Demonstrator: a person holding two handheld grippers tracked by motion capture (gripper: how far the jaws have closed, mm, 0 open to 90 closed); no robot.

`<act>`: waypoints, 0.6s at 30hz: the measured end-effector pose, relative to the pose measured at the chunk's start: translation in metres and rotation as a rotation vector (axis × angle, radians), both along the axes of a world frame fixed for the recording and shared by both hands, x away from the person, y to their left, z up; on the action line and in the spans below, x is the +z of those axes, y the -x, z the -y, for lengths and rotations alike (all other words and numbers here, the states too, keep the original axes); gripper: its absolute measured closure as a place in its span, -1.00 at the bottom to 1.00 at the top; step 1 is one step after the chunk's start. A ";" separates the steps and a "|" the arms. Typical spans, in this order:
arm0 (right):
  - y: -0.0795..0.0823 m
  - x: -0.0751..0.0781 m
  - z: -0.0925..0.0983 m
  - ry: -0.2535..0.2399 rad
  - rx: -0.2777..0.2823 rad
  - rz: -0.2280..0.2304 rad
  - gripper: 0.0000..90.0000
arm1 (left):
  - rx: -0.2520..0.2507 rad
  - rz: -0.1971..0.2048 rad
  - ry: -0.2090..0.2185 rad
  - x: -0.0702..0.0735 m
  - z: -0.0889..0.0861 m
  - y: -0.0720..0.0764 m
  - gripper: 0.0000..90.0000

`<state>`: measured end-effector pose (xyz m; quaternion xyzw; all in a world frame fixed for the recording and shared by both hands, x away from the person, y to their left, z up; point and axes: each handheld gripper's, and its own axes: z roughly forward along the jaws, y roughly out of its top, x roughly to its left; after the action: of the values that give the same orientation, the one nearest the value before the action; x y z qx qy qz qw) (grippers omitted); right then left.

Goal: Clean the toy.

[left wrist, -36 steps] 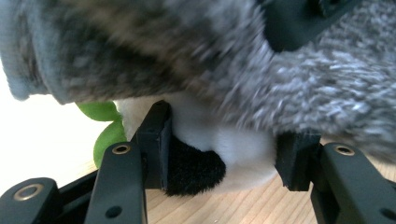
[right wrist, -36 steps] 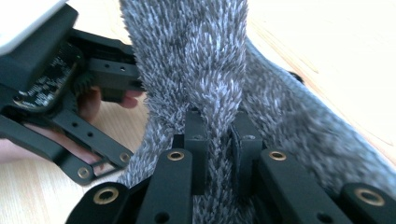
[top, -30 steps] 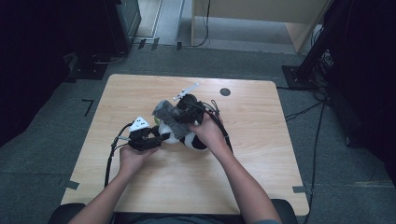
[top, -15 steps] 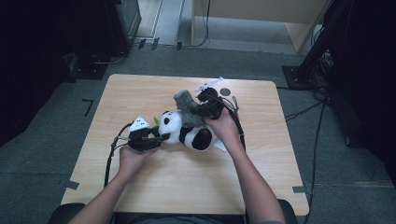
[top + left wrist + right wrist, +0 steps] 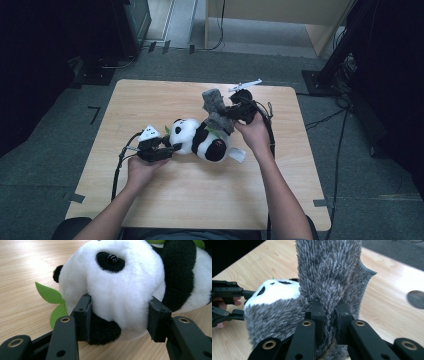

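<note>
A black-and-white plush panda (image 5: 200,141) lies on its side in the middle of the wooden table (image 5: 200,200). My left gripper (image 5: 172,149) comes in from the left, shut on the panda's head (image 5: 120,285); the pads (image 5: 83,315) press into the white fur on both sides. A grey furry cloth (image 5: 214,107) hangs at the panda's upper right, its lower end still touching the body. My right gripper (image 5: 231,112) is shut on this grey cloth (image 5: 327,272), jaws pinched tight on the pile. In the right gripper view the panda (image 5: 274,291) and left gripper (image 5: 227,300) lie beyond.
Green felt leaves (image 5: 48,293) stick out beside the panda's head, and a white tag (image 5: 237,155) lies by its rump. A round hole (image 5: 415,298) sits in the tabletop near the far edge. Cables (image 5: 117,170) trail off both grippers. Dark stands and floor cables ring the table.
My right gripper has pulled the grey furry cloth to the right and a little up, uncovering the panda's head and body. The left gripper has stayed put on the head.
</note>
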<state>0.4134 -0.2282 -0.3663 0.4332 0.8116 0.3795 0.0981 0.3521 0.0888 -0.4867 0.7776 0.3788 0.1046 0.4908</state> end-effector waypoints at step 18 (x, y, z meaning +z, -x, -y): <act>0.042 -0.031 0.020 -0.100 0.081 0.014 0.80 | -0.005 -0.066 -0.005 0.011 0.002 -0.010 0.08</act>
<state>0.3716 -0.2480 -0.3974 0.4018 0.8076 0.4265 0.0667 0.3619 0.0870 -0.4758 0.7828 0.3926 0.0788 0.4762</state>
